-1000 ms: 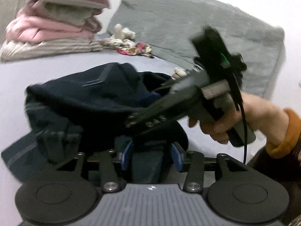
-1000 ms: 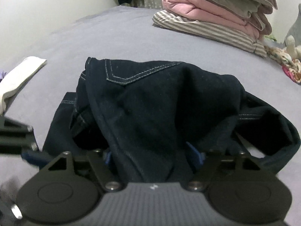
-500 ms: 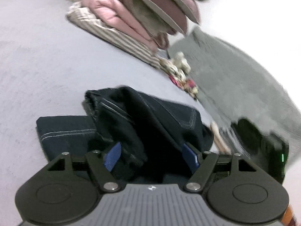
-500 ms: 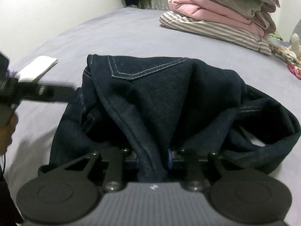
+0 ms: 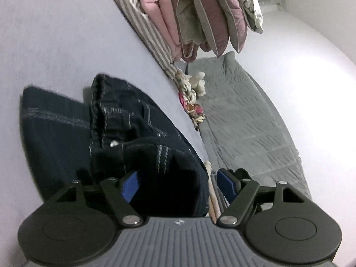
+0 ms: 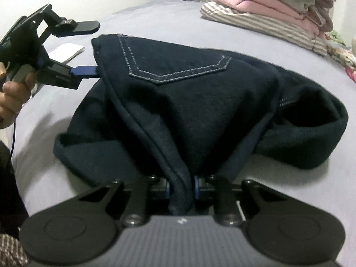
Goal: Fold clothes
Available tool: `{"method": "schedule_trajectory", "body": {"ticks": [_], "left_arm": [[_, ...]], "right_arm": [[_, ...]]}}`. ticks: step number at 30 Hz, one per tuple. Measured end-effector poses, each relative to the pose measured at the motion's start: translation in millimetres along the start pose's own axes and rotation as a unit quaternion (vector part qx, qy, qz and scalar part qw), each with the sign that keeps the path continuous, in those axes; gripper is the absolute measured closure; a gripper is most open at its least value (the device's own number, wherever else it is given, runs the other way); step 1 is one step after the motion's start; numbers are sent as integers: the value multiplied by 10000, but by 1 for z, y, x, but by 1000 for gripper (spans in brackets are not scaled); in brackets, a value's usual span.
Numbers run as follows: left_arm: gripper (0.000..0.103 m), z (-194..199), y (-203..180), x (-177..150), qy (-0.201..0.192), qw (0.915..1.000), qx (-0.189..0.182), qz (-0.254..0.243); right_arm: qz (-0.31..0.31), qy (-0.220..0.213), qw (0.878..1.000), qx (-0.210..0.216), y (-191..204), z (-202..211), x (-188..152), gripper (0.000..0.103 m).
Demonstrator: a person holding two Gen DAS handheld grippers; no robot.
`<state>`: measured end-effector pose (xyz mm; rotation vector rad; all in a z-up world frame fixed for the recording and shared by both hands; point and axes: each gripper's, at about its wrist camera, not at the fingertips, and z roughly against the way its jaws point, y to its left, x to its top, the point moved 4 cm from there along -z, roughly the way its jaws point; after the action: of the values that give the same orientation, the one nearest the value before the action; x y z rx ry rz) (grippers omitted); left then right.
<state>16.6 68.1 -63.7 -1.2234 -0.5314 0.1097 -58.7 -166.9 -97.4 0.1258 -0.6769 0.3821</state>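
Dark navy jeans [image 6: 178, 89] lie bunched on the lilac bed, back pocket [image 6: 178, 66] facing up. My right gripper [image 6: 181, 189] is shut on a fold of the jeans at their near edge, and the cloth rises from the pads. In the right wrist view my left gripper [image 6: 96, 47] stands open at the waistband's left corner, its lower blue pad [image 6: 85, 70] touching the denim. In the left wrist view the left gripper [image 5: 178, 183] is open, with the jeans [image 5: 133, 133] and their metal button between its fingers.
A stack of pink and striped bedding [image 5: 178, 22] [image 6: 278, 6] sits at the far side of the bed. A grey blanket [image 5: 244, 115] and a floral cloth [image 5: 189, 98] lie beside it. A white folded item [image 6: 66, 50] lies left of the jeans. A person's hand [image 6: 11, 98] holds the left gripper.
My right gripper went from open to shut on the jeans' fold. My left gripper opened wider and swung round to the waistband corner on the left.
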Motion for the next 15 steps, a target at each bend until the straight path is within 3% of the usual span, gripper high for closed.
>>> {"method": "schedule_trajectory", "body": {"ticks": [8,10,15], "left_arm": [[34,1,9,0,-154,9973,-204,685],[53,-2,11,2,-272,9968,-20,750],[77,-7,13,4,-605,9954,529,514]], "right_arm": [[315,24,9994,-107,7,-1,-4,87],[359,22,9992,-146,9,-2,-3,87],[328,-30,9992,-238,13,-2,-6,85]]}}
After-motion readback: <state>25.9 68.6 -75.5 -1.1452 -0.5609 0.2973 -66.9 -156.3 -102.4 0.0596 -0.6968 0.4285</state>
